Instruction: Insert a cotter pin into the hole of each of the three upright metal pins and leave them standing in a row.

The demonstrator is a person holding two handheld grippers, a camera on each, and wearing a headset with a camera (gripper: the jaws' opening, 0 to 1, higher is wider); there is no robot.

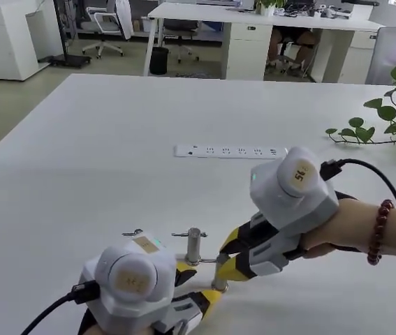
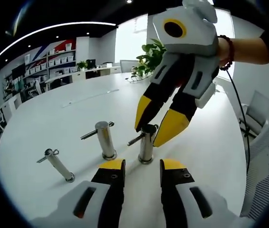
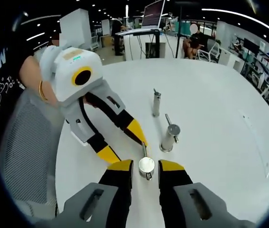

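Right gripper [image 3: 146, 167] jaws are set narrow on either side of the near metal pin [image 2: 146, 145], bottom centre of the right gripper view. A sliver of table is seen each side, so nothing's actually pinched. That pin's cotter pin [image 2: 135, 139] is already poked through and sticks out leftward in the left gripper view. Left gripper [image 2: 142, 167] is held wide open just below the same pin, bottom centre of its own view, nothing gripped. Middle pin [image 2: 105, 141] and far pin [image 2: 58, 165] are lined up to the left, each with a cotter pin through it, all three spaced apart. Loads of bare table [image 1: 114, 139] is left above the row in the head view, up to a power strip [image 1: 229, 151]. A plant [image 1: 393, 105] is draped over the right edge, and the table's left edge is seen running diagonally across the upper left.
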